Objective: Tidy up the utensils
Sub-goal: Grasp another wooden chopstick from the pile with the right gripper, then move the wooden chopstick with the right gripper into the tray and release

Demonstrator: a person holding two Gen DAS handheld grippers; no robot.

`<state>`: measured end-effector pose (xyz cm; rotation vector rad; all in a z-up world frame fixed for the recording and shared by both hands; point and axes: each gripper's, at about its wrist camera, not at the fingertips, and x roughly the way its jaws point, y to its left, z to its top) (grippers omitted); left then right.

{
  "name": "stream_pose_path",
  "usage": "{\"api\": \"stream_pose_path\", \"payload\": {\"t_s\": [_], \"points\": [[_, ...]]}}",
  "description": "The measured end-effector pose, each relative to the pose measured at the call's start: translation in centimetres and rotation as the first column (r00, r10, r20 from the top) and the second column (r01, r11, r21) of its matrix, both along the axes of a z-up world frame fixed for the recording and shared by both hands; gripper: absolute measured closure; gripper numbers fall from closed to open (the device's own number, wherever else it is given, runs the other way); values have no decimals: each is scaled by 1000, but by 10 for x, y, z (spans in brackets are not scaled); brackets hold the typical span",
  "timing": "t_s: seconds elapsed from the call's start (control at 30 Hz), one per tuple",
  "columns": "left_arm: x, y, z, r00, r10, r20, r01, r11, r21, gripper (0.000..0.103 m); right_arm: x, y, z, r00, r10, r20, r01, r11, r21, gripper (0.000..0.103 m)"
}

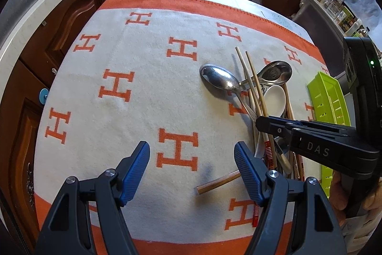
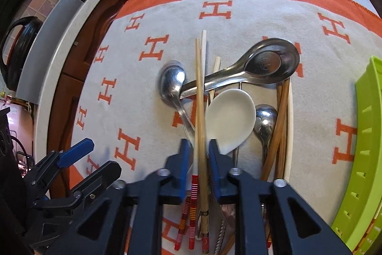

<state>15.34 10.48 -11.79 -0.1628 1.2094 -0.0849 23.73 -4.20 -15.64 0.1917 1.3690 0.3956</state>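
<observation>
A pile of utensils lies on the H-patterned cloth (image 1: 119, 111). It holds a steel spoon (image 2: 172, 83), a steel soup spoon (image 2: 269, 63), a white ceramic spoon (image 2: 229, 118), a smaller steel spoon (image 2: 265, 121), dark brown chopsticks (image 2: 279, 130) and pale chopsticks (image 2: 200, 99). My right gripper (image 2: 199, 154) points down into the pile, shut on the pale chopsticks near their red-striped ends. From the left wrist view it (image 1: 260, 122) reaches in from the right. My left gripper (image 1: 192, 147) hangs open over bare cloth to the left of the pile, with nothing between its fingers.
A lime-green slotted basket (image 2: 367, 135) stands at the cloth's right edge. One brown chopstick (image 1: 217, 182) lies loose near the left gripper's right finger. Dark wooden cabinets and a white counter (image 1: 35, 16) ring the table's far and left sides.
</observation>
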Motion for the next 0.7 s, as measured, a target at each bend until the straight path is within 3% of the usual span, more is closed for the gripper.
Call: {"api": "stream_pose_path", "payload": {"t_s": [0.07,0.4,0.7], "points": [[0,0,-1,1000,1,-3,-1,1000,0,32,-1,-1,2,1000,0,20,0,1000,7,97],[-3,-5,-1,1000,-7,-8,7,1000,-4,32,-16,-27,27,997,-35,74,29,996,82,97],[0,-22,8,999,-26,-22,26,1000,-16,32,-57,-103,71,977,-171,123,151,975,162,97]]}}
